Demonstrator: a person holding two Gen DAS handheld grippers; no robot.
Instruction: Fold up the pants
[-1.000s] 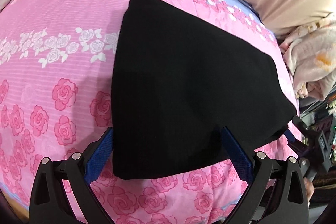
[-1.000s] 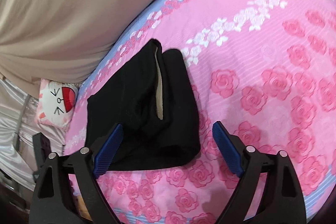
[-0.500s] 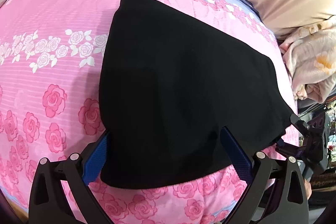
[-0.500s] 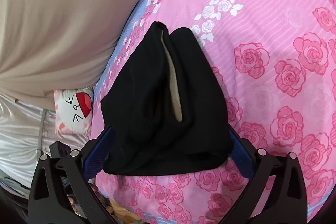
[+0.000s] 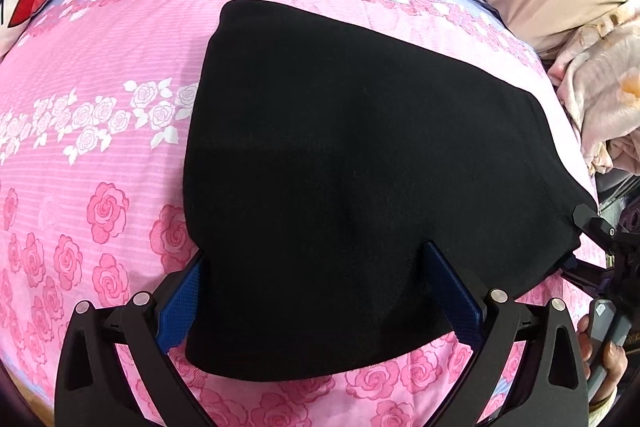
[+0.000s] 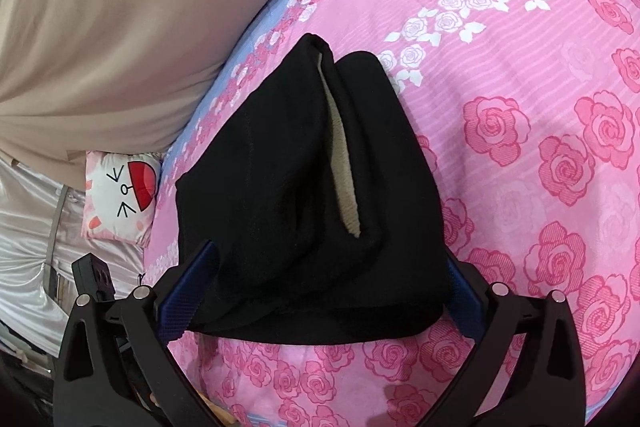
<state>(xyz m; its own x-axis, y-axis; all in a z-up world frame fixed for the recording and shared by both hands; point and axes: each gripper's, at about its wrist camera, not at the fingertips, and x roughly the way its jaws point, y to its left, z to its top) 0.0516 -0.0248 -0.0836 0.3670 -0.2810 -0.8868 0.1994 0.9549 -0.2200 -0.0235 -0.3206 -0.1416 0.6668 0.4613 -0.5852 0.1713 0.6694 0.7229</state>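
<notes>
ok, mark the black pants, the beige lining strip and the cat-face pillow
black pants (image 5: 360,187), left wrist view, middle of the top layer
beige lining strip (image 6: 344,183), right wrist view, mid-strip
cat-face pillow (image 6: 120,195), right wrist view, printed face

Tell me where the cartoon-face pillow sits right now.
In the right wrist view the cartoon-face pillow lies at the left, wedged between the pink rose bedsheet and the beige cushion, just left of the folded black pants.

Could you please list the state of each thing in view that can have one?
Black fleece-lined pants: folded into a compact stack, flat on the pink rose-print bedsheet.
Left gripper: open, fingers straddling the pants' near edge.
Right gripper: open, jaws just opened wider, pants between them.
</notes>
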